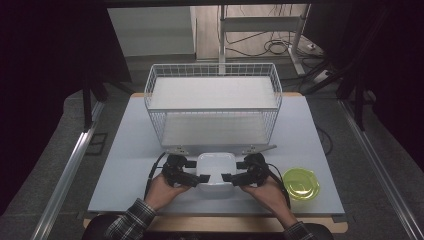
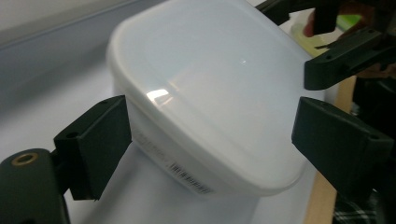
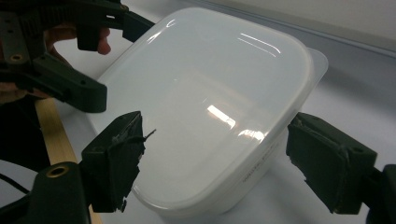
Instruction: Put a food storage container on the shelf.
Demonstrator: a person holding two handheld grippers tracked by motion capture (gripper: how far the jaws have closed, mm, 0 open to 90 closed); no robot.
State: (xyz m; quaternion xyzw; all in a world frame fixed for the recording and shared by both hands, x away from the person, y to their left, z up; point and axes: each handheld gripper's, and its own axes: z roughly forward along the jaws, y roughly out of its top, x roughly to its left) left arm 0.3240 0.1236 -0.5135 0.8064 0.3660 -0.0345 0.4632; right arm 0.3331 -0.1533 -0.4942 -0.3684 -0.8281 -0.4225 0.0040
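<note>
Container: your white, rounded-square plastic container with its lid on (image 1: 216, 173) sits on the pale grey desk (image 1: 130, 150), at the near edge, just in front of the wire basket.
Left tool: your left tool (image 1: 194, 179) is at the container's left side. In the left gripper view its jaws stand either side of the container's corner, released; the left pad (image 2: 95, 144) looks very close to the wall, though I can't be sure it touches.
Right tool: your right tool (image 1: 228, 178) is at the container's right side. In the right gripper view its jaws straddle the near edge with a gap showing at both pads (image 3: 116, 158), so it is released, not grasping.
Basket: the white wire basket with two shelves (image 1: 213, 107) stands at the middle of the desk, just beyond the container.
Bowl: a clear yellow-green plastic bowl (image 1: 301, 183) lies near the desk's right near corner, just right of your right hand (image 1: 267, 192).
</note>
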